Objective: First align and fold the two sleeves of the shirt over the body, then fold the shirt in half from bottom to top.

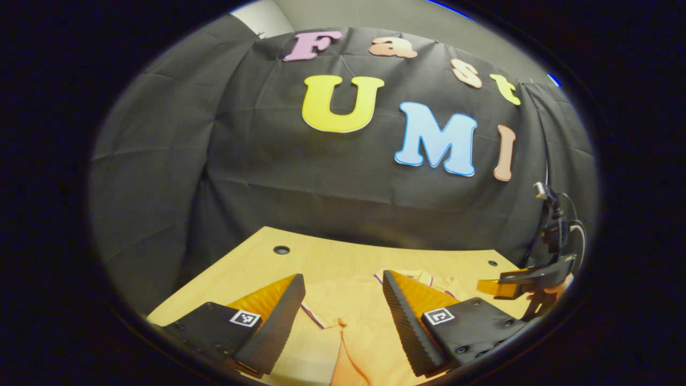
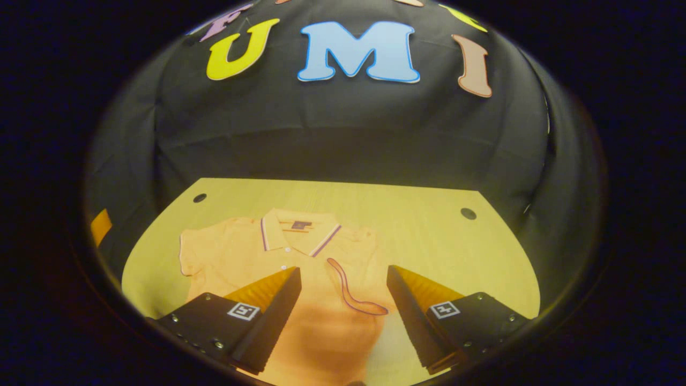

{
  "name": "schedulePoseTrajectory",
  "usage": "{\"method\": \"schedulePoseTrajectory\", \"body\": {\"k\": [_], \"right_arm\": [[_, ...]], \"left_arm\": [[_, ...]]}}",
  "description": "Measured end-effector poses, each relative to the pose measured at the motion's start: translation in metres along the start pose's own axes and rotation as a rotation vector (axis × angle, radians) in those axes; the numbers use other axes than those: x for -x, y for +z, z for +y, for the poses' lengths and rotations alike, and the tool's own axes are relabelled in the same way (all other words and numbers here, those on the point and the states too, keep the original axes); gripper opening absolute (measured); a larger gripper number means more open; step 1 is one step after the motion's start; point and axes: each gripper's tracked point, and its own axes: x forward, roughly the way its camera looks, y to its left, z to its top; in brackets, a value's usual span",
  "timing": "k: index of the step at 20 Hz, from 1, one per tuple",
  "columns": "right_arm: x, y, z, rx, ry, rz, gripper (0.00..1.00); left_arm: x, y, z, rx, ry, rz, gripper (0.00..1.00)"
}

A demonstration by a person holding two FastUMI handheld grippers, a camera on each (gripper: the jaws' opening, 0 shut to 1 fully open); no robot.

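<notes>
We hover both tools over the table (image 2: 429, 214), and our right gripper (image 2: 343, 292) gapes wide with nothing between its fingers. The shirt (image 2: 241, 252) lies flat at 9 o'clock of centre, collar (image 2: 300, 236) away from us (one sleeve (image 2: 353, 289) already folded across the body). Our left gripper (image 1: 343, 300) also spreads wide and empty above the orange cloth.

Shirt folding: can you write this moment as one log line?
shirt: flat on table, one sleeve folded over body | left gripper: open above shirt | right gripper: open above shirt | bottom fold: not done
</notes>
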Motion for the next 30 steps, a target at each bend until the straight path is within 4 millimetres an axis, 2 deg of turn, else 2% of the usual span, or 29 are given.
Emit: {"method": "schedulePoseTrajectory", "body": {"k": [3,7,15,22,25,27,28,30], "right_arm": [[0.034,0.014,0.000,-0.018,-0.005,-0.054,0.99],[0.067,0.022,-0.006,-0.025,-0.023,-0.100,0.99],[0.120,0.020,0.000,-0.039,0.001,-0.134,0.99],[0.133,-0.005,0.010,-0.007,0.026,-0.091,0.99],[0.133,-0.014,0.009,-0.004,0.024,-0.071,0.99],[0.135,-0.019,0.009,-0.016,0.023,-0.057,0.99],[0.134,-0.022,0.007,-0.024,0.020,-0.050,1.00],[0.136,-0.025,0.003,-0.048,0.008,-0.045,0.99]], "left_arm": [[-0.005,-0.010,0.001,0.016,0.008,0.041,0.94],[-0.009,-0.021,0.006,0.041,0.052,0.089,0.93],[-0.005,-0.054,0.021,0.114,0.198,0.234,0.95],[-0.005,-0.071,0.044,0.084,0.304,0.317,0.93],[-0.006,-0.075,0.045,0.074,0.310,0.342,0.93],[-0.016,-0.077,0.045,0.041,0.304,0.342,0.95],[-0.018,-0.078,0.044,0.020,0.302,0.349,0.93],[-0.021,-0.081,0.038,-0.018,0.302,0.370,0.96]]}}
